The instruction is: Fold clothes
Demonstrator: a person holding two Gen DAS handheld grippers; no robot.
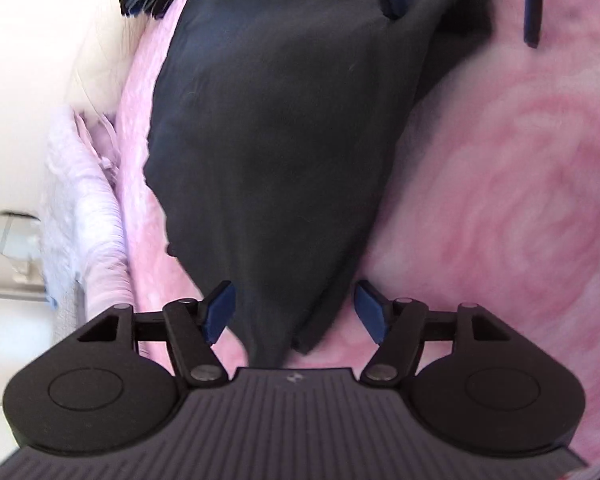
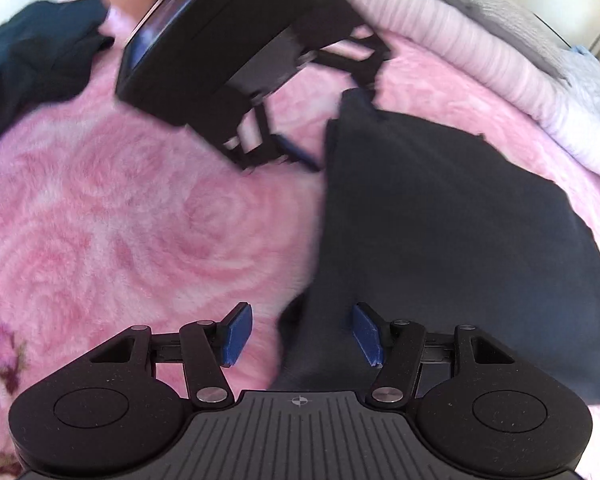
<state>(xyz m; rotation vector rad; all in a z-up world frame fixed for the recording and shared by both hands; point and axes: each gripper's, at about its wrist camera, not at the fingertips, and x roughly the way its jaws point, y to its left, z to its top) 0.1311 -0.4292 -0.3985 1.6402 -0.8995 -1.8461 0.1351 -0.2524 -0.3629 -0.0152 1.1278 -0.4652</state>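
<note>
The left gripper (image 1: 294, 314) gapes over a narrow end of the dark garment (image 1: 276, 128), whose tip slips out of sight under its body. The right gripper (image 2: 298, 334) is spread wide too, at the garment's other end on the pink blanket (image 2: 120, 220). Motion blur smears everything; a striped bundle (image 2: 480, 64) lies beyond.

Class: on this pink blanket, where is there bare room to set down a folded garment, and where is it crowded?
Free: the rose-patterned pink blanket between the black garment and the dark green cloth. Crowded: the edge beyond the garment, where folded pale bedding lies, and around the left gripper.
</note>
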